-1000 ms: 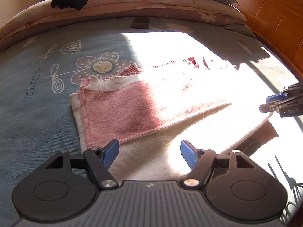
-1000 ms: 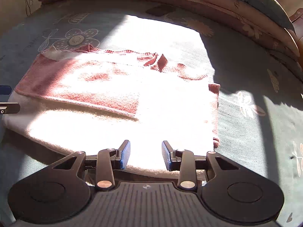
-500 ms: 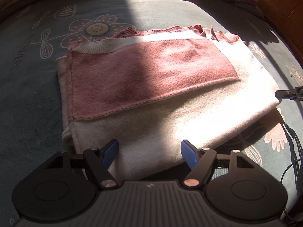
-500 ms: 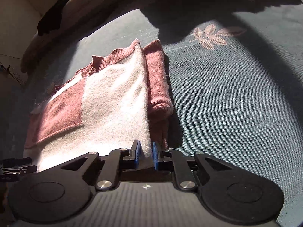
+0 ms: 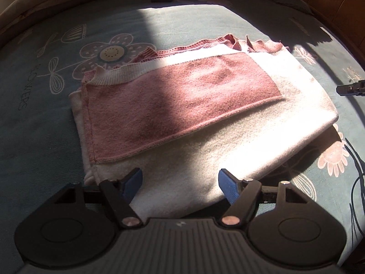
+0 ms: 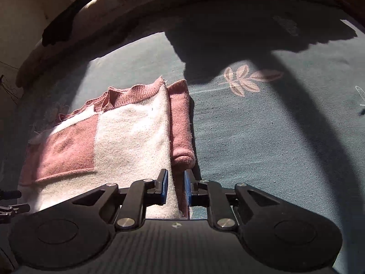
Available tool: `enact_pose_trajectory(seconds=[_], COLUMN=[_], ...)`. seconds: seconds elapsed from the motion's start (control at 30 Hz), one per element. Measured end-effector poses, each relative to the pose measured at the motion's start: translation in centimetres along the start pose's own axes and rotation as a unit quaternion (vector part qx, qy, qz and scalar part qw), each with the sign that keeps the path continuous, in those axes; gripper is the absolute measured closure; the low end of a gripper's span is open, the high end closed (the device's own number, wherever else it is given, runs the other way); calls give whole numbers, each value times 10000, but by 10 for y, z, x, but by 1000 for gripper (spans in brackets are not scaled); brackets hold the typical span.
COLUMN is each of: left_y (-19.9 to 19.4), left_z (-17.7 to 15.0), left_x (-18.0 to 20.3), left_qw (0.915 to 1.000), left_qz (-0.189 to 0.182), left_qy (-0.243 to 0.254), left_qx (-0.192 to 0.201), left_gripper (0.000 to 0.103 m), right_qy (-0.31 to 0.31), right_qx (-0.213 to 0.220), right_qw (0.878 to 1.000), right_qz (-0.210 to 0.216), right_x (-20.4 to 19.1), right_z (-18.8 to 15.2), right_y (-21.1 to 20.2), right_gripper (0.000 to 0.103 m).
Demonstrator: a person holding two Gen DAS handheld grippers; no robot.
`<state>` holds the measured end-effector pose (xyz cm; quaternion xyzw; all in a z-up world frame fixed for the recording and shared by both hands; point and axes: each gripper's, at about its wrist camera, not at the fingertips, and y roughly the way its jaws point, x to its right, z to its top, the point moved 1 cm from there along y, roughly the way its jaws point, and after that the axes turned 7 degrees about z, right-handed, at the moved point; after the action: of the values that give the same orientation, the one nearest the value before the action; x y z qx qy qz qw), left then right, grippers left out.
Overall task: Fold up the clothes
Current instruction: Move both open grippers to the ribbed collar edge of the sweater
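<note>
Pink and cream, your folded sweater (image 5: 196, 118) lies flat on the blue flowered bedspread (image 5: 41, 105), half in sun. In your left view, the left gripper (image 5: 180, 182) stands wide open over the sweater's near cream edge, holding nothing; the right gripper's tip shows at the far right. In your right view, the right gripper (image 6: 176, 187) has all but closed, pinching the sweater's (image 6: 127, 134) near right edge beside the rolled pink sleeve (image 6: 182, 123).

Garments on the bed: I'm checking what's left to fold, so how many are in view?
2. The pink-and-cream sweater lies partly folded on the blue sheet in front of both grippers. A dark garment is draped over the bedding at the far edge. Others may be hidden.
</note>
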<state>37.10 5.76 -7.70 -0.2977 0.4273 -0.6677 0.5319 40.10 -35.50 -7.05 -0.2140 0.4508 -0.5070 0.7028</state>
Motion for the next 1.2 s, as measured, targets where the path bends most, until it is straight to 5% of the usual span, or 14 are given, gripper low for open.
enact_pose_trajectory(seconds=[0.1, 0.27, 0.37, 0.5, 0.67, 0.97, 1.03, 1.2], left_y=[6, 24, 10, -7, 19, 55, 48, 37], left_z=[-4, -22, -16, 16, 51, 40, 46, 76], left_x=[3, -11, -15, -18, -31, -73, -69, -63], left_qw=[9999, 9986, 9992, 9995, 9970, 9976, 9981, 9956], left_qz=[-120, 36, 16, -52, -32, 54, 181, 141], left_qy=[10, -209, -145, 94, -18, -580, -463, -294], left_qx=[-30, -474, -366, 298, 777, 366, 371, 883], left_gripper=[30, 29, 30, 28, 28, 28, 28, 28], right_qy=[-274, 35, -27, -503, -748, 42, -42, -663], right_qx=[-185, -757, -565, -121, 67, -83, 0, 291], right_qw=[9994, 9963, 9978, 9984, 9972, 9998, 9990, 9963], right_qz=[117, -416, -340, -223, 8, -161, -439, -466], right_x=[-13, 10, 5, -20, -33, 13, 7, -17], right_z=[2, -11, -1, 31, 62, 62, 67, 89], right_y=[15, 45, 31, 27, 75, 88, 78, 74], right_gripper=[93, 93, 93, 93, 93, 103, 91, 90])
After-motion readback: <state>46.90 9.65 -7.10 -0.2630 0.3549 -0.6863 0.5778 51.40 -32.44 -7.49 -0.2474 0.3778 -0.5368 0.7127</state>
